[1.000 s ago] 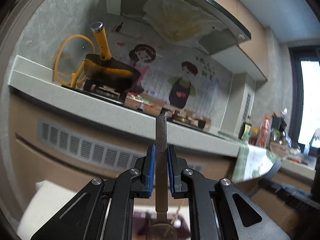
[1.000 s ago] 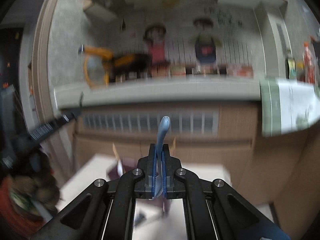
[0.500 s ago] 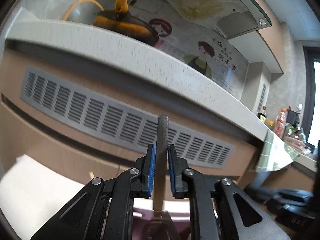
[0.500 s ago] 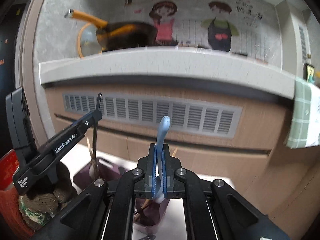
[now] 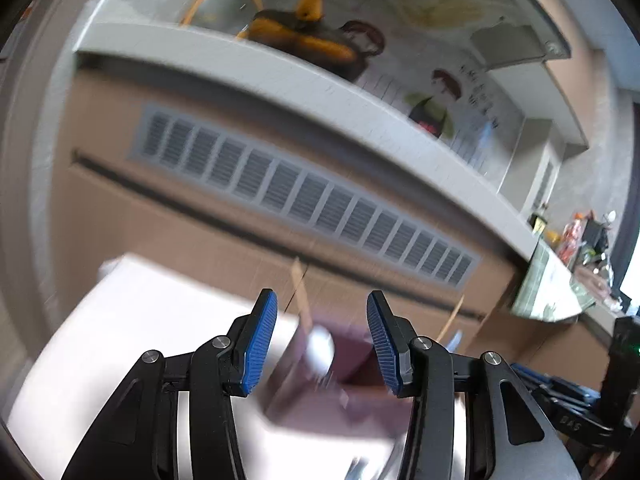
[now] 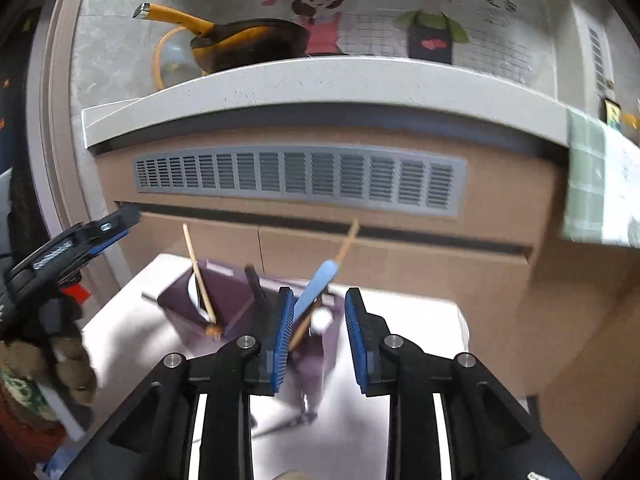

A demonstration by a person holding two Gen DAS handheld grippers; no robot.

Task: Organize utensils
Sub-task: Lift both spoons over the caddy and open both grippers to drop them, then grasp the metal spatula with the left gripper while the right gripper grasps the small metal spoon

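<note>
A white table (image 6: 420, 320) fills the lower part of both views, smooth and glossy. On it stands a dark purple holder (image 6: 232, 300), boxy with angled walls, blurred in the left wrist view (image 5: 360, 356). It sits at twelve o'clock from the right gripper (image 6: 318, 336), whose ribbed blue pads are spread wide and grip nothing. A light blue handle (image 6: 320, 280), flat and smooth, leans out of the holder between those pads, tilted toward one o'clock. Thin wooden chopsticks (image 6: 200, 276) angle from the holder toward eleven o'clock. The left gripper (image 5: 320, 344) is also wide apart and empty, the holder just beyond its pads.
</note>
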